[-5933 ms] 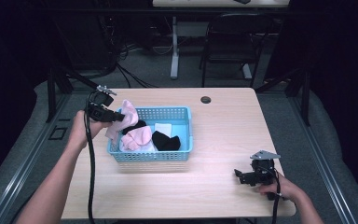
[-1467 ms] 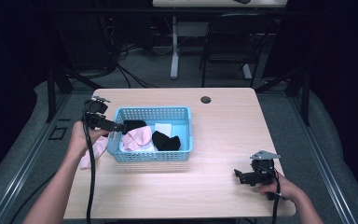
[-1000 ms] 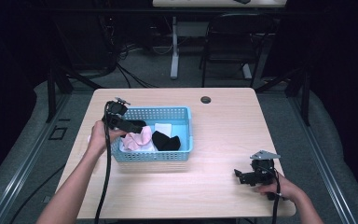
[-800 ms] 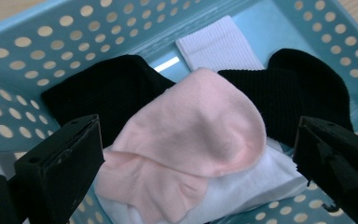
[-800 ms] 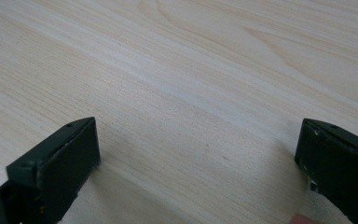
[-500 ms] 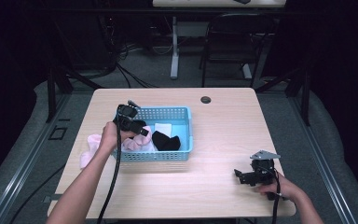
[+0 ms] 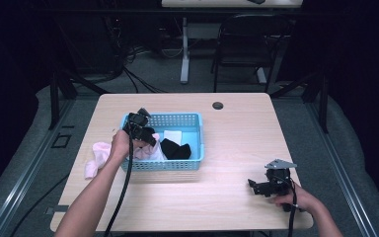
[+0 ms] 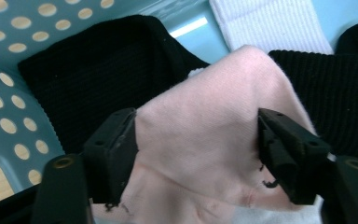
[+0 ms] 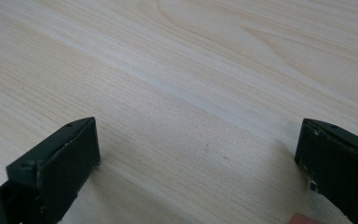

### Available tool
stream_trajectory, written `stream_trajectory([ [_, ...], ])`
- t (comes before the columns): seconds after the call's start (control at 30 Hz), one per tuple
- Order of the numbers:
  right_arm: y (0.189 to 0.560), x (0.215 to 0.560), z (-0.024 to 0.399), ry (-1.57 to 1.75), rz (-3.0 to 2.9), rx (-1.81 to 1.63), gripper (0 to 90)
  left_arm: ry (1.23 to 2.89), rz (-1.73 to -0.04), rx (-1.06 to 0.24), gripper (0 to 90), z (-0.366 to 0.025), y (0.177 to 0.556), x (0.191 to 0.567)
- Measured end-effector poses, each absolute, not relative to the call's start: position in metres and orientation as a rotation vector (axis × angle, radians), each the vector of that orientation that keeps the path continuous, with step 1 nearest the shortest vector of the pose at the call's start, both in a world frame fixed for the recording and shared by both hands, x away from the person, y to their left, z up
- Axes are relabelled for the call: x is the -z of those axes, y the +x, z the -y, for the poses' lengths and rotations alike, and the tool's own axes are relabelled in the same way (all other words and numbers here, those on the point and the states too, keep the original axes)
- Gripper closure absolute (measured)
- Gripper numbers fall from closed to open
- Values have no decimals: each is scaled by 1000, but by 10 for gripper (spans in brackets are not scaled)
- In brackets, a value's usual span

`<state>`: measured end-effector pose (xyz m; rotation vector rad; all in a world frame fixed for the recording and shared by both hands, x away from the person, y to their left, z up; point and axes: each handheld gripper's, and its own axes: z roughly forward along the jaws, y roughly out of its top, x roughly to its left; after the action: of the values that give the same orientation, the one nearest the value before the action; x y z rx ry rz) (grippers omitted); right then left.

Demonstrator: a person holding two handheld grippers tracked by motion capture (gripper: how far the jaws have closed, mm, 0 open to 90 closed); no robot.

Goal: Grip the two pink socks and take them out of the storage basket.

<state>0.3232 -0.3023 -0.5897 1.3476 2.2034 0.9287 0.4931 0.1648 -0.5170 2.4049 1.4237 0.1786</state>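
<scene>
Now down inside the light-blue perforated plastic basket (image 7: 187, 120), left gripper (image 8: 196, 140) jaws just closing, pinching a soft pink cotton sock (image 8: 205, 144), ready for lifting out; right gripper (image 9: 196, 154) spread, idle.

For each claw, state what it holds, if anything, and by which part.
The left claw has just been closing on a raised fold of the pink sock in the blue basket, jaws touching either side. The right claw stands open over the bare table, holding nothing.

I'm looking at a soft pink sock (image 8: 205, 126) lying bunched in the blue basket (image 7: 187, 118), resting on black socks (image 8: 102, 70).
</scene>
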Motion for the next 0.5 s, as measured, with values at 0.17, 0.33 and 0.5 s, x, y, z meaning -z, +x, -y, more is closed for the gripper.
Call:
stream_trajectory([
  [0.17,323,590,302,1348,-2204,-929,0,2411,-1441,-189,397,-166,494,517],
  [0.33,323,590,302,1348,-2204,-929,0,2399,-1457,-206,427,-174,493,513],
  [0.5,323,590,302,1347,-2204,-929,0,2394,-1468,-205,427,-179,493,514],
])
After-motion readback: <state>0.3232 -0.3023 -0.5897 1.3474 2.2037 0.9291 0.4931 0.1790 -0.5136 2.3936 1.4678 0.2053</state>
